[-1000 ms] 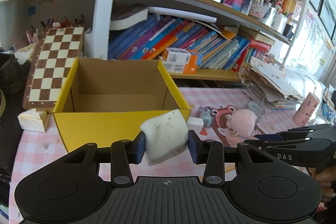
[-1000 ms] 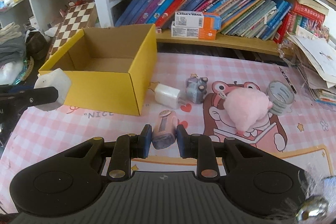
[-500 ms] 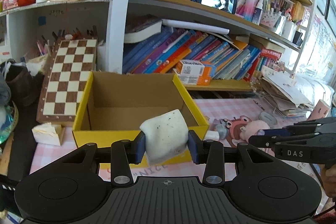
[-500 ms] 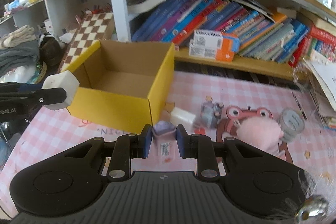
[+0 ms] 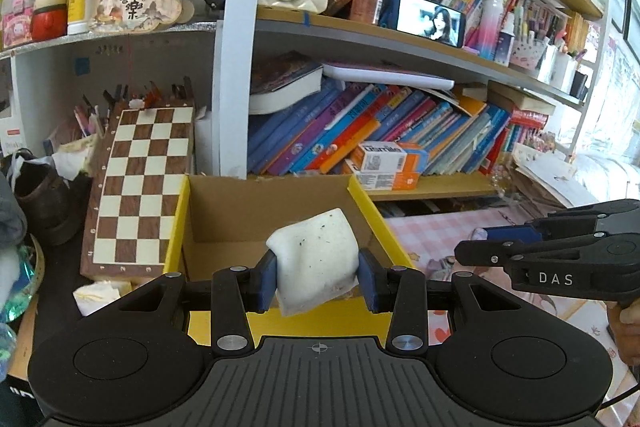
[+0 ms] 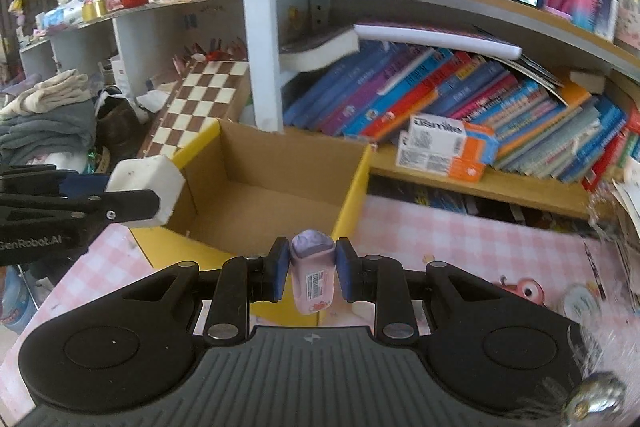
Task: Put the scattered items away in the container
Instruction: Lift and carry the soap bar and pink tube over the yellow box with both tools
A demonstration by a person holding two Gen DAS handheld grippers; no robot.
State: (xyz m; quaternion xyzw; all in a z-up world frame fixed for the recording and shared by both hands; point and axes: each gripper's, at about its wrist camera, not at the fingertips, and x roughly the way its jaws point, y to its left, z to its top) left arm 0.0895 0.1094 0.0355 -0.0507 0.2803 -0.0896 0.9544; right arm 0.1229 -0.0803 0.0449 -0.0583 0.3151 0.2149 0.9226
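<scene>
Above the near wall of the yellow cardboard box (image 5: 280, 211), the left gripper (image 5: 318, 281) is held level, its jaws closed on a speckled white sponge (image 5: 316, 263). To its right, the right gripper (image 6: 311, 273) is raised over the box's near right corner, jaws clamped on a small pink bottle (image 6: 313, 273) with a barcode label. "DAS" is printed on the right gripper's side, "GenRobot.AI" on the left one. The box stands open on the pink checked counter (image 6: 480, 239).
</scene>
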